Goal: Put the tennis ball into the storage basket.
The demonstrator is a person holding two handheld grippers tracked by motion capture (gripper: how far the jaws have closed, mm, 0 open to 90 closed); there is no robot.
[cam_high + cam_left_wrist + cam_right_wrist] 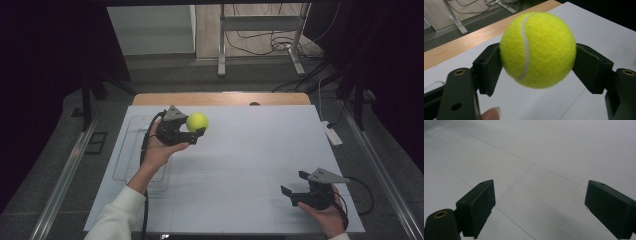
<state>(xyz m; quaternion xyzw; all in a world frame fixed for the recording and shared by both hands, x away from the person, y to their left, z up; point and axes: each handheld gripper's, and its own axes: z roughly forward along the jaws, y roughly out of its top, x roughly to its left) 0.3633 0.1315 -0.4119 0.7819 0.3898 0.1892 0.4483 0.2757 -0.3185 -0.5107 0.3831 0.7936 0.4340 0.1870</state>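
Note:
A yellow tennis ball [197,121] is held above the white table sheet [240,160] at the back left. My left gripper [199,128] is shut on it, a black jaw pressing each side. In the left gripper view the tennis ball [537,50] sits between the two jaws of the left gripper [537,68], and a fingertip shows at the bottom edge. My right gripper [294,183] hovers at the front right, jaws wide apart and nothing between them. The right gripper [539,207] looks down on bare white sheet with thin lines.
A clear plastic tray [131,150] lies on the left part of the sheet, under my left forearm. The wooden table edge [220,98] runs along the back. A white power strip [332,134] lies off the right side. Metal stand legs and cables are on the floor beyond.

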